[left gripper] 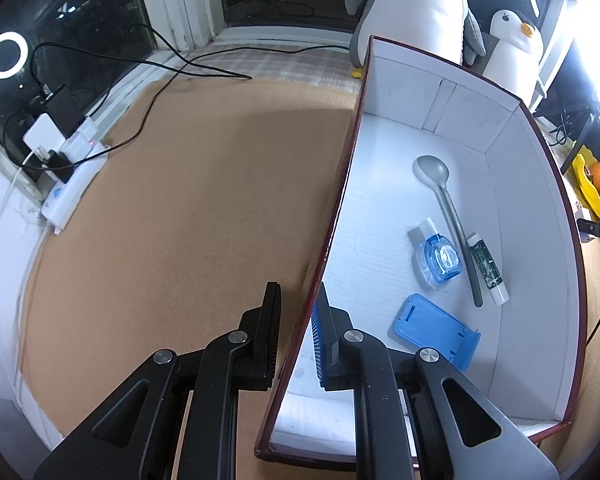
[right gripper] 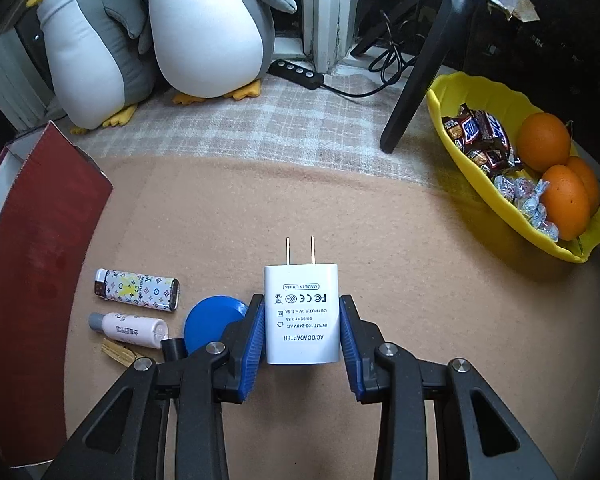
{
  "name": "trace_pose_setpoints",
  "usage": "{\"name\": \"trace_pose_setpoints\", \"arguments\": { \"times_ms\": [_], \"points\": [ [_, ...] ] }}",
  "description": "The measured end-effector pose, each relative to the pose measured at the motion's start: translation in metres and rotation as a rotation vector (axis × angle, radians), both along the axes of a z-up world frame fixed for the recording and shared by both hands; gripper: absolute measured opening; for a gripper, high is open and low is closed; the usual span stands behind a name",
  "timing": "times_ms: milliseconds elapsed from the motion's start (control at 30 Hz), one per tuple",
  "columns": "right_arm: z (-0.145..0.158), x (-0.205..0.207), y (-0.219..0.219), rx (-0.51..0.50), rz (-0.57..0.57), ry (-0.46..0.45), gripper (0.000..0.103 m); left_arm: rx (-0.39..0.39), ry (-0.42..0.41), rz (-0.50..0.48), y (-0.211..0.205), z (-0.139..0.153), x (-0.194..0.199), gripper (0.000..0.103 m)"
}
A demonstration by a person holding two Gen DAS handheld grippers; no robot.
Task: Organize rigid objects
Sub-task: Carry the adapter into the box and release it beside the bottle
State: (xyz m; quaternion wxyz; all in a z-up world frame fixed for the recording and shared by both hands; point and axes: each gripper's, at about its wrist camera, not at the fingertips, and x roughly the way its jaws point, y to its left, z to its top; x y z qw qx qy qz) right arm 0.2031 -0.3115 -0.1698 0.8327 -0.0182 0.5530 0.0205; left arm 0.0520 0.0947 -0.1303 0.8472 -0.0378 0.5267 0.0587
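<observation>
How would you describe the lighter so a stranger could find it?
Start at the red box on the left. On the brown mat beside it lies the lighter, farthest back of the small items there. It alone has a white, colourfully patterned case and a metal top.

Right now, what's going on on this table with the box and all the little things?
A person is sorting small items into a red box with a handheld gripper in each hand. The left gripper is clamped on the box's near wall. The right gripper is shut on a white AC adapter. Already in the box: a spoon, a blue stand and a couple more items. A lighter, a small bottle and a blue lid lie outside it.
</observation>
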Motion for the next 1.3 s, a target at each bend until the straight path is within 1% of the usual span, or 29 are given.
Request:
{"name": "trace_pose_setpoints", "arguments": {
  "times_ms": [167,300,467,667,967,1100,1300],
  "points": [
    [0.025,-0.010,0.016,0.007,0.029,-0.052,0.032,-0.013,-0.012,0.004,0.003,0.003,-0.006,0.013],
    [0.045,-0.021,0.038,0.020,0.070,-0.091,0.032,-0.029,-0.019,0.005,0.007,0.004,-0.011,0.013],
    [0.068,-0.043,0.071,0.041,0.137,-0.134,0.032,-0.042,-0.030,0.003,0.010,0.007,-0.019,0.013],
    [0.089,-0.070,0.115,0.067,0.233,-0.172,0.032,-0.051,-0.037,-0.003,0.012,0.008,-0.026,0.013],
    [0.096,-0.097,0.182,0.119,0.365,-0.174,0.032,-0.066,-0.056,-0.007,0.014,0.009,-0.029,0.014],
    [0.092,-0.100,0.210,0.146,0.399,-0.156,0.032,-0.075,-0.062,-0.007,0.015,0.008,-0.031,0.014],
    [0.082,-0.103,0.249,0.159,0.449,-0.128,0.032,-0.090,-0.069,-0.008,0.017,0.008,-0.031,0.014]
  ]
}}
